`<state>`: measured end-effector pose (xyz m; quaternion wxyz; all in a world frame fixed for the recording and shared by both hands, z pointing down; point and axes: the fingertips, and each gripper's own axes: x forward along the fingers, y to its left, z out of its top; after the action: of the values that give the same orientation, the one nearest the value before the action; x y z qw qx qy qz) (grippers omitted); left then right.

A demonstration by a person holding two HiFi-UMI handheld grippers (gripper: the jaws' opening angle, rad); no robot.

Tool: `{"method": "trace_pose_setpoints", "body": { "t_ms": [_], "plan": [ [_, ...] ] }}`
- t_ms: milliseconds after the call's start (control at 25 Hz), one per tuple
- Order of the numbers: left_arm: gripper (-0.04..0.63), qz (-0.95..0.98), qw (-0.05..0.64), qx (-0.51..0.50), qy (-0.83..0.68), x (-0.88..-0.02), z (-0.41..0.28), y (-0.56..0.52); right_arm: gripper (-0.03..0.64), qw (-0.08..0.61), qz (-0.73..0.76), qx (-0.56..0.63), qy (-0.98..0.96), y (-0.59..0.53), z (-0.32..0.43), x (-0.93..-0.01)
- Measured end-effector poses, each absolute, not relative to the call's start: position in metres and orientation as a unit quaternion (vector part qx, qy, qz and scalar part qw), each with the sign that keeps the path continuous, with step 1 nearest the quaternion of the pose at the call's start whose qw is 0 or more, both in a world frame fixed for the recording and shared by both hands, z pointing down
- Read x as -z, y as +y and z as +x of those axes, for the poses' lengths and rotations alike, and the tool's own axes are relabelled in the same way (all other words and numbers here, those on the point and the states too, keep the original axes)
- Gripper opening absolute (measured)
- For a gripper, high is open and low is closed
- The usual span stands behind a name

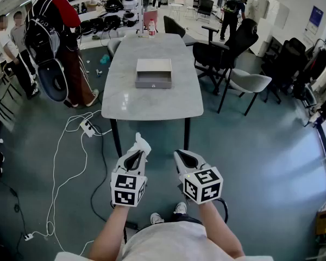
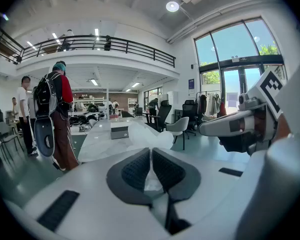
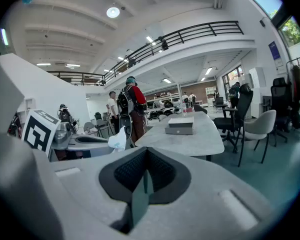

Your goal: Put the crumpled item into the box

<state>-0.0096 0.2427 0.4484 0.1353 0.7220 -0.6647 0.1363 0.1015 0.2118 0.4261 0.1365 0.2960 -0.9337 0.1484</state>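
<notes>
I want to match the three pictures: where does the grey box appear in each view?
Head view: the box lies upper centre, on the grey table.
Left gripper view: the box is small, left of centre, above the jaws.
Right gripper view: the box is right of centre, above the jaws.
Shared landmark: the person with the black backpack stands left of the box in every view.

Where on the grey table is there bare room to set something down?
The near half of the table is bare, from the box to the near edge. Bare strips run left and right of the box, and a patch lies between it and the bottle. Only the far end is crowded.
</notes>
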Motion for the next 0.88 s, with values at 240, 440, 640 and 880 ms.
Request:
{"method": "trace_pose_setpoints", "body": {
  "t_ms": [240,440,640,880],
  "plan": [
    [0.021,0.724,0.14,-0.136,-0.662,-0.45,-0.007,0.231,0.003,0.138,0.294,-0.151,-0.934,0.201,0.102,-0.43],
    [0.021,0.721,0.146,-0.138,-0.664,-0.457,-0.008,0.212,0.003,0.14,0.284,-0.157,-0.935,0.183,0.098,-0.439],
    [0.021,0.715,0.144,-0.145,-0.668,-0.462,-0.008,0.169,0.003,0.139,0.272,-0.162,-0.938,0.138,0.095,-0.447],
    [0.021,0.709,0.148,-0.152,-0.673,-0.461,-0.009,0.107,0.003,0.139,0.256,-0.169,-0.941,0.076,0.091,-0.449]
  ]
}}
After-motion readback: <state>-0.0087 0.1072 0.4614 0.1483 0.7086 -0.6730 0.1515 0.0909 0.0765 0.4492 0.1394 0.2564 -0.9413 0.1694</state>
